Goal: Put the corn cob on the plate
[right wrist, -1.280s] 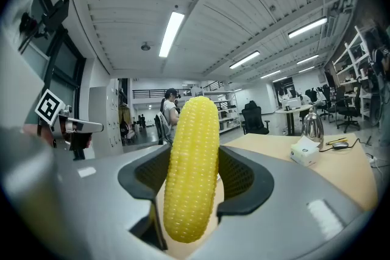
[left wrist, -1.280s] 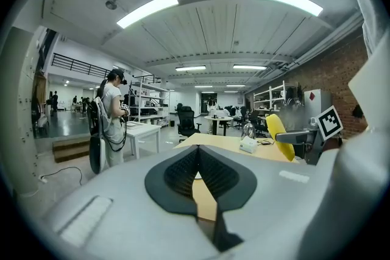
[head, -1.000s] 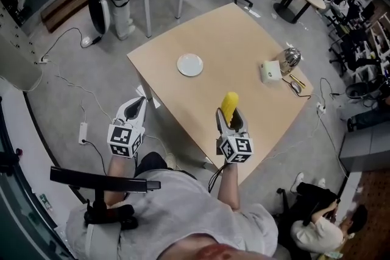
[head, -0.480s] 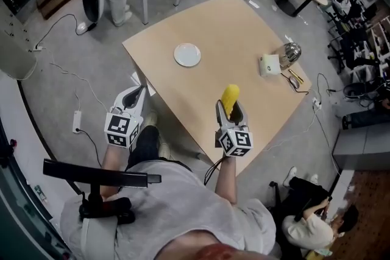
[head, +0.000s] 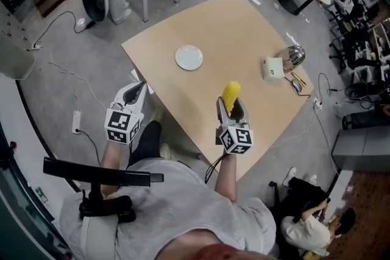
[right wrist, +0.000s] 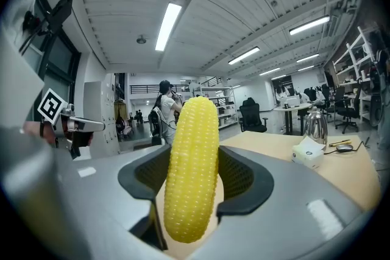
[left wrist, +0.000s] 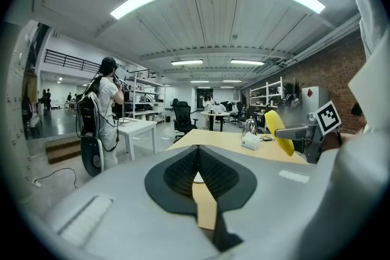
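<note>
Between the jaws of the right tool (head: 231, 110), clenched on it, sits the corn cob (head: 230, 94), long axis in line with the jaws, free end pointing forward over the desk (head: 244, 27). Ahead-left, well apart, lies the plate (head: 189, 57). The left tool (head: 138, 91) is closed, empty.

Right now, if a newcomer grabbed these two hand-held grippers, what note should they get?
Left hand-held gripper: jaws together, empty, beside the table's near-left edge.
Right hand-held gripper: clamped on the corn cob, held over the table's near edge.
Plate: empty, farther in on the table, left of the cob.
Done: cob is in hand.
Left: carry it to the plate, set it down, let go.
</note>
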### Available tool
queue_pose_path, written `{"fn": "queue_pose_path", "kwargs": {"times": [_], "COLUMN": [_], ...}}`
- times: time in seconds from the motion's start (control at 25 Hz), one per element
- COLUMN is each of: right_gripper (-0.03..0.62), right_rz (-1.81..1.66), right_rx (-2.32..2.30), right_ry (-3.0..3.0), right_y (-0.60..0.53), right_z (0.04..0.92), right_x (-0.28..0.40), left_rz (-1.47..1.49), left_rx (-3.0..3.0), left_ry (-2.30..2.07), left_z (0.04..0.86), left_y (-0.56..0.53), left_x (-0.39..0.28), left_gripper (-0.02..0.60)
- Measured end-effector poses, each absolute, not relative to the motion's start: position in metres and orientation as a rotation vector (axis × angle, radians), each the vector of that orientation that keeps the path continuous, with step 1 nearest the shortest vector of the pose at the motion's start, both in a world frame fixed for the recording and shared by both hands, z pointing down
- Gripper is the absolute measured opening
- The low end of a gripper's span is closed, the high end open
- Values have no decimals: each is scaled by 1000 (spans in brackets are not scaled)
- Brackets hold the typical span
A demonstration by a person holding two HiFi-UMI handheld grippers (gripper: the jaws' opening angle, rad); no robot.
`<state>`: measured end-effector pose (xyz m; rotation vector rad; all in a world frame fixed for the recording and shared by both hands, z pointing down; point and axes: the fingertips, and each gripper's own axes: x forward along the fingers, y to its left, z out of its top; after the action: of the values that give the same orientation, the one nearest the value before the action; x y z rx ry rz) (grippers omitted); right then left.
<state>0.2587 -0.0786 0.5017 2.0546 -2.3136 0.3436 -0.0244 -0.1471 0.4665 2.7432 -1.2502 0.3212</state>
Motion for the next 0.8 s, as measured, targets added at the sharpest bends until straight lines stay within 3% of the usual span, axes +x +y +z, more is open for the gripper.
{"fn": "queue_pose_path", "kwargs": {"times": [0.8], "right_gripper": [250], "right_rz": [425], "right_rx": [1969], "right_ry": [-2252], "right_y": [-160], "right_z": [541], "right_x": [255], "left_rz": [387], "left_rx": [2725], "left_ry": [-1162], "left_z": [497], "left_y": [-229], "left_x": [-10], "left_gripper": [20]}}
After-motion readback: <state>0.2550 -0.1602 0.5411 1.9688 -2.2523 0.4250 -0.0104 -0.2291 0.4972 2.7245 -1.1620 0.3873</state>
